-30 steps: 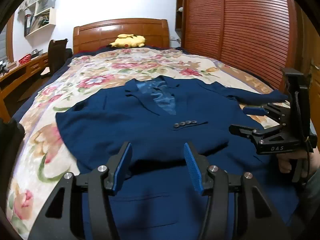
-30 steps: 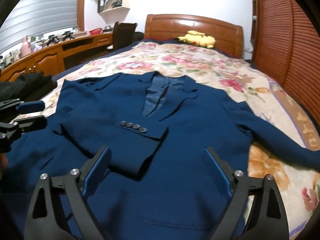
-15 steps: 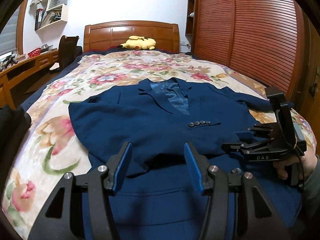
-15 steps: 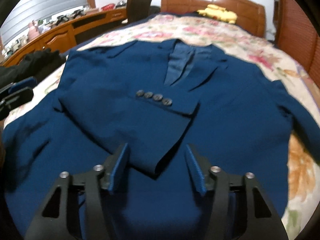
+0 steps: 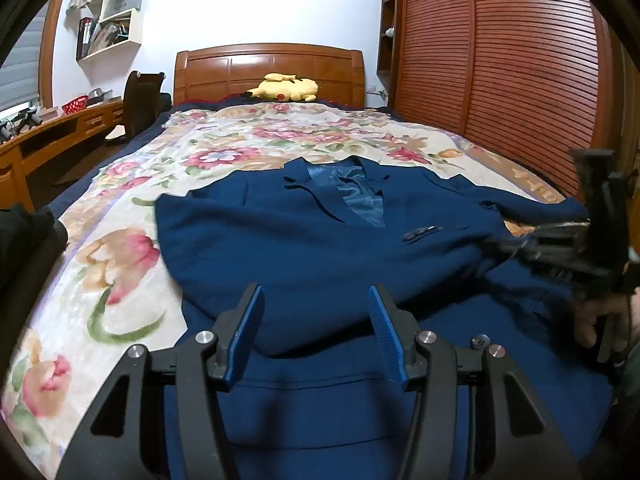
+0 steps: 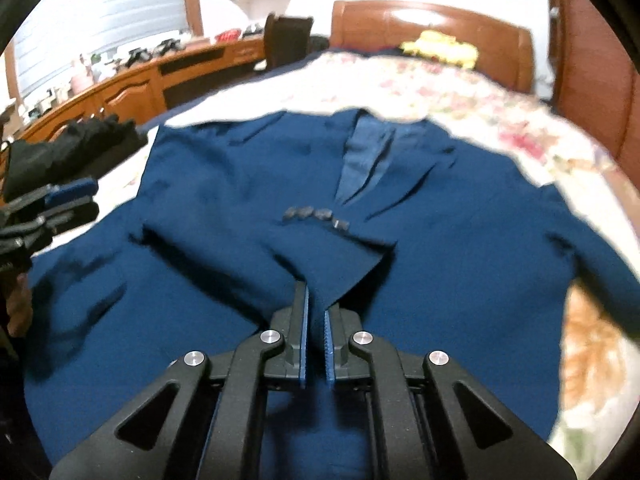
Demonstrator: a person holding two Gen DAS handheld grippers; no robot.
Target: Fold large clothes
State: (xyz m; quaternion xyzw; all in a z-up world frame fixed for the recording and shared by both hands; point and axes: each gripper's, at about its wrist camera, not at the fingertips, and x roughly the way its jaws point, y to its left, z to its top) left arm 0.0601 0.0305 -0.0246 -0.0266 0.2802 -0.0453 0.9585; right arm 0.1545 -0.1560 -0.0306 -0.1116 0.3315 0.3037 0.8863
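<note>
Jacket cuff sits pinched in the right gripper, fingers closed.

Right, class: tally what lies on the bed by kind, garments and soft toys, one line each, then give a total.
Blue jackets: 1
Yellow soft toys: 1
Total: 2

wooden headboard, white wall, slatted wardrobe, desk.

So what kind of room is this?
A bedroom, most likely: a jacket lies on a bed with a wooden headboard, a plush toy on it, and a desk alongside.
</note>
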